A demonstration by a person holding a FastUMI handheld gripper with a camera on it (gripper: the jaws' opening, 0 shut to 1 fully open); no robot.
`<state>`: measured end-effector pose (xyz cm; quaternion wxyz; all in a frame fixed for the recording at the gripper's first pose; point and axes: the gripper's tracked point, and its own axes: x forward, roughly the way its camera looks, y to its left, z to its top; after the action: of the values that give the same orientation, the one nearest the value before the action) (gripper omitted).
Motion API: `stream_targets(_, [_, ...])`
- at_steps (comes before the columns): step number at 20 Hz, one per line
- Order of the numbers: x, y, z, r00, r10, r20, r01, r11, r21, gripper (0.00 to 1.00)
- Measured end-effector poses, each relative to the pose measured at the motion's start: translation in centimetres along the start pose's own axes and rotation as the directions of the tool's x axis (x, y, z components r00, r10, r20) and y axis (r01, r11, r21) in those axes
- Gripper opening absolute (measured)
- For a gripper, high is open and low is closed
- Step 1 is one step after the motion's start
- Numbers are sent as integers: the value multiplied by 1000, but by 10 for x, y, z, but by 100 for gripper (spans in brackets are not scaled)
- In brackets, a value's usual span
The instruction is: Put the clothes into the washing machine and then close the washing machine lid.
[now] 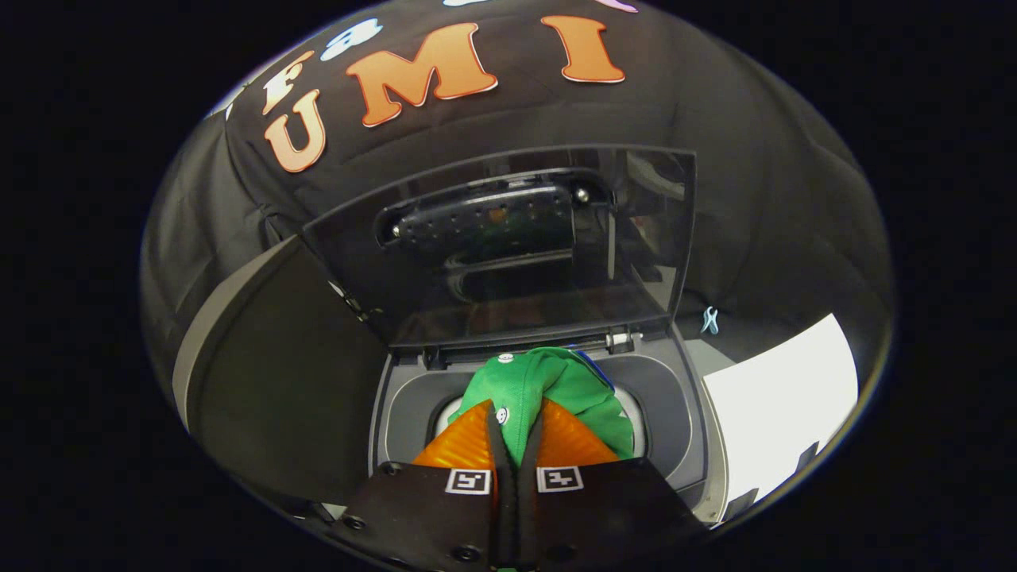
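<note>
A: Gripper view, then. What's the gripper (515, 433) doing?

B: Its two fingers are pressed nearly together with a green garment (548, 393) pinched between them, so I'd call it clenched on the cloth. The fabric bunches up just ahead of the fingertips and has small white buttons on it.

A: And where is that relative to the washing machine (675, 429)?

B: Directly over it. The garment hangs above the round drum opening (445, 413), which peeks out pale at about ten o'clock and two o'clock from the fingertips. The grey top deck rings the opening.

A: The lid?

B: The washing machine lid (508, 246) stands raised at twelve o'clock beyond the garment, a dark see-through panel hinged along its lower edge. A small light-blue clip (709, 320) sits on the booth wall at two o'clock, and a white sheet (783, 397) lies at three o'clock beside the machine.

A: So which step are we in?

B: Loading, I'd judge. The cloth is held over the opening and not yet dropped in.

A: What does the next move call for?

B: Probably lowering a little so the bundle clears the rim, then parting the fingers so it falls into the drum. After that the lid has to be tipped forward and down. I can't tell how much of the cloth is already inside.
</note>
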<state>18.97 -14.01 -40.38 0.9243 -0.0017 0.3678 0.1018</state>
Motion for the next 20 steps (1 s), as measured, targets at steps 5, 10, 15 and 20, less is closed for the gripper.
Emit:
stream_targets(5, [21, -5, -25, 998, -3, -60, 0, 999, -54, 8])
stream_targets(10, [32, -11, -47, 994, 1, -111, -6, 999, -47, 8])
stream_targets(15, [39, -17, -55, 992, -4, -124, -1, 999, -38, 8])
stream_targets(20, [54, -24, -67, 988, -37, -149, 33, 999, -33, 8])
